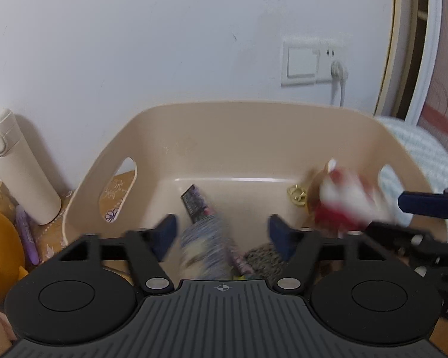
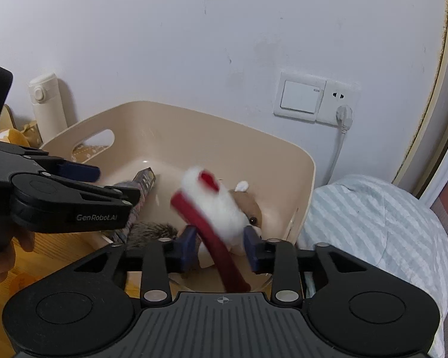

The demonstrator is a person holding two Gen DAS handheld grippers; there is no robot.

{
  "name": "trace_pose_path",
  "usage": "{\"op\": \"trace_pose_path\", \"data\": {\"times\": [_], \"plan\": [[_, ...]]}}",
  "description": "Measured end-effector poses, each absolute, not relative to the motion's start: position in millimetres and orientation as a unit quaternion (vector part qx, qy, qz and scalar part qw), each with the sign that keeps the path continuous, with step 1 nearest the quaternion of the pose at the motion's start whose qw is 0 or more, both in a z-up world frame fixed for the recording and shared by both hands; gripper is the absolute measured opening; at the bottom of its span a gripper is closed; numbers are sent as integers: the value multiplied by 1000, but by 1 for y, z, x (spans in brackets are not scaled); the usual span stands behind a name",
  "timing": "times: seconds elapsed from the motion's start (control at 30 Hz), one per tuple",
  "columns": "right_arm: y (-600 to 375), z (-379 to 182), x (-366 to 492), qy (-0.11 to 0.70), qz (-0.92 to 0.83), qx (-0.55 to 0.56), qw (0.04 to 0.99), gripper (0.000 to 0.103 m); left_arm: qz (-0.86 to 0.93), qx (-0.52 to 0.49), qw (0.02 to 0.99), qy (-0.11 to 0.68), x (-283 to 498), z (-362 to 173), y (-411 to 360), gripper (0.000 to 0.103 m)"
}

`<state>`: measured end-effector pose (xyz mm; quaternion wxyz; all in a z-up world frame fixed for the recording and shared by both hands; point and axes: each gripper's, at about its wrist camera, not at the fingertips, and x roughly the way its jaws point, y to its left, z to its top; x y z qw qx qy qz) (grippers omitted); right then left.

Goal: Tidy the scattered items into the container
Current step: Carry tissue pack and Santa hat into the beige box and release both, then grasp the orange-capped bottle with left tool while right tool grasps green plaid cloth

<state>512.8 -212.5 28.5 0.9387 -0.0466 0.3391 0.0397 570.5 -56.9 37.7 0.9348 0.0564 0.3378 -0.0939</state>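
My right gripper (image 2: 219,249) has its blue fingers (image 2: 188,246) clamped on a blurred brown-and-white plush toy with a red scarf (image 2: 224,205), tilted above the beige plastic bin (image 2: 309,173). My left gripper (image 1: 222,232) hangs released over the bin (image 1: 224,110), a blurred blue-white packet (image 1: 204,246) between its spread fingers (image 1: 164,232).

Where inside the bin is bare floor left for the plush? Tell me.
Free: the bin floor along the back wall, between the dark packet and the gold trinket. Crowded: the near side, with the packet and grey fuzzy item.
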Motion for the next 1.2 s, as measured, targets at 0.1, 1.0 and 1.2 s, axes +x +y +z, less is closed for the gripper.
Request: {"op": "trace_pose_path", "data": {"times": [0.1, 1.0, 1.2], "plan": [[-210, 37, 508, 328, 42, -49, 943, 61, -103, 44, 935, 335, 566, 45, -53, 84], [-203, 108, 380, 231, 55, -71, 969, 82, -125, 40, 952, 275, 435, 102, -21, 88], [-203, 111, 341, 223, 61, -82, 969, 89, -135, 44, 950, 277, 400, 95, -14, 88]]}}
